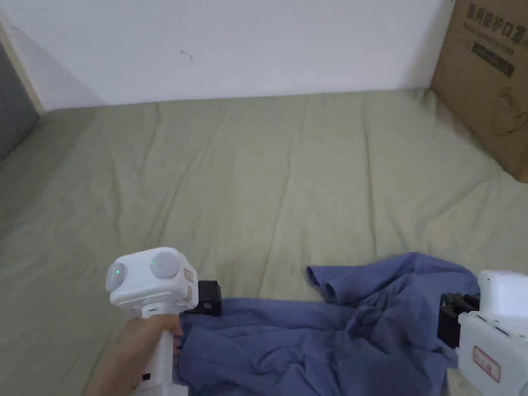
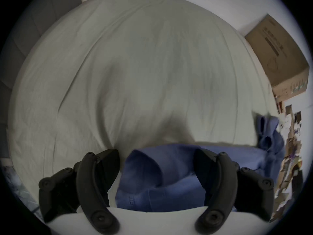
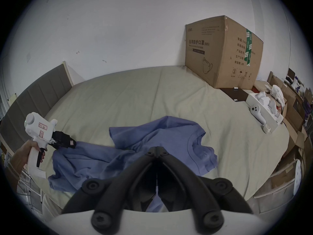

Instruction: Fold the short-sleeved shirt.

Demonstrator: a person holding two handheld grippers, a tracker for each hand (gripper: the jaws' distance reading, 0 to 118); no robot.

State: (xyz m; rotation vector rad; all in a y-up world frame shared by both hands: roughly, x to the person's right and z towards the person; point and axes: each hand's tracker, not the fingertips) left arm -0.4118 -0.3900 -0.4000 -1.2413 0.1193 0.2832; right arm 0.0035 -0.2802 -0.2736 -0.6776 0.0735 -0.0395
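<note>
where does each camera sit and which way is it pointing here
Head view: on the person's head, looking down across the pale green bedsheet to the white wall; shows the left hand holding the white left claw.
Left gripper view: rides the left claw, open jaws straddling an edge of the crumpled blue short-sleeved shirt.
Right gripper view: rides the right claw, jaws together, over the shirt, facing the brown cardboard box.
All share the shirt, sheet and box.
</note>
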